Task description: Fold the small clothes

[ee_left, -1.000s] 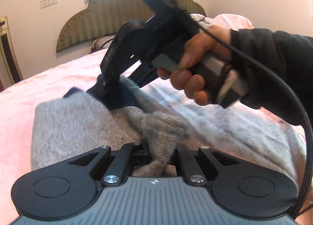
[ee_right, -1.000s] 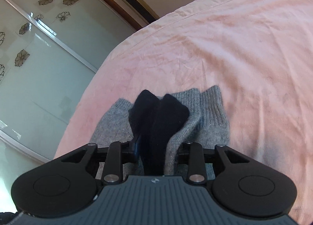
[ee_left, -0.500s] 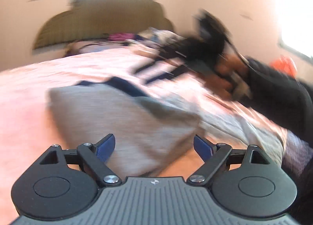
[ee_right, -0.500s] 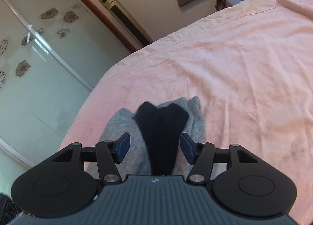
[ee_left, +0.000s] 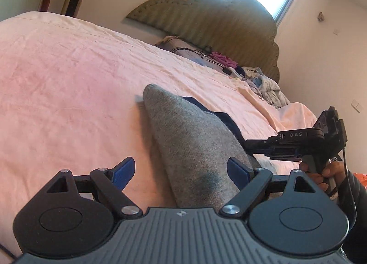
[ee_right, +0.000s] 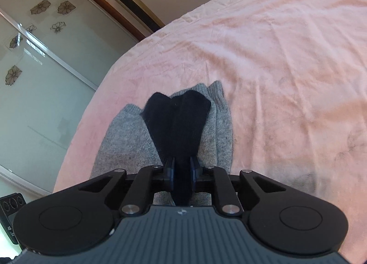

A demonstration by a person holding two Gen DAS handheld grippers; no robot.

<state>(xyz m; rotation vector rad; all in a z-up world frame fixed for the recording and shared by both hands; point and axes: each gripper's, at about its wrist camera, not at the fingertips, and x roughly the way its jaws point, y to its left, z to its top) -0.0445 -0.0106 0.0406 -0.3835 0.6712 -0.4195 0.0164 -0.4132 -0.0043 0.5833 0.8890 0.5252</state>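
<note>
A pair of grey socks (ee_left: 190,135) with navy toes lies on the pink bed sheet (ee_left: 68,85). In the left wrist view my left gripper (ee_left: 181,172) is open, its blue pads on either side of the near end of the grey sock. In the right wrist view my right gripper (ee_right: 182,172) is shut on the navy toe part (ee_right: 177,121), which lies over the grey socks (ee_right: 128,135). The right gripper also shows in the left wrist view (ee_left: 252,143), at the sock's right side.
The padded headboard (ee_left: 218,18) and a pile of clothes (ee_left: 259,80) are at the far end of the bed. A glass wardrobe door (ee_right: 34,57) stands beyond the bed edge. The pink sheet (ee_right: 286,57) stretches to the right.
My left gripper let go of the grey sock and opened, and its view swung. My right gripper opened half a second ago and has shut again on the navy toe part.
</note>
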